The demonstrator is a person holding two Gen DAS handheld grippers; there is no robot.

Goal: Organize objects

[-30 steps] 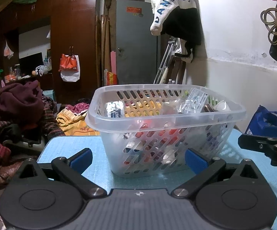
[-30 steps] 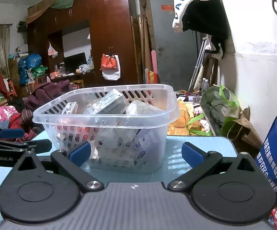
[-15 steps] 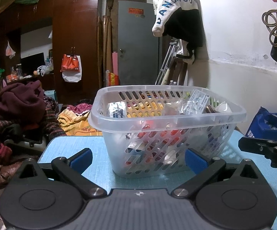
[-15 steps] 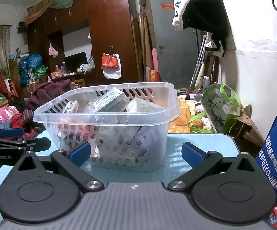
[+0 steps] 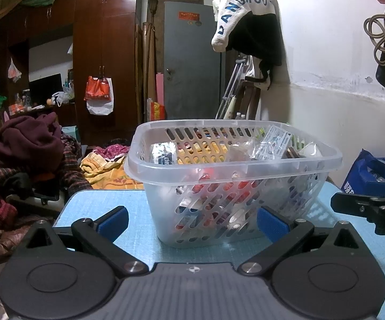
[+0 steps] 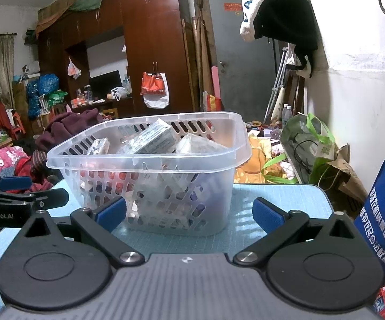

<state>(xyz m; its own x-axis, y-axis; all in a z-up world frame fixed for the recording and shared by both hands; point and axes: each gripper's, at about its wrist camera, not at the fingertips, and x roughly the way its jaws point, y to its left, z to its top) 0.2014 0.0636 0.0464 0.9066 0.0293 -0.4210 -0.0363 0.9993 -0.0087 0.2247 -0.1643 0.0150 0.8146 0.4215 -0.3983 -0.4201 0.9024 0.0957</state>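
On the blue table (image 5: 139,208) at 12 o'clock stands one packet-filled clear basket (image 5: 232,184); two grippers, left (image 5: 192,220) and right (image 6: 189,213), both spread wide and empty, face it; one blue bag (image 6: 384,213) at 3 o'clock.

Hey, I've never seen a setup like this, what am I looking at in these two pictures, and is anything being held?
No robot here: a person holds two hand-held grasping tools, each carrying a camera looking forward along its blue-padded fingers. One picture comes from the left tool, the other from the right tool. Both face a clear plastic basket full of small packets, standing on a light blue table. Both tools are open and hold nothing. A blue bag sits at the right.
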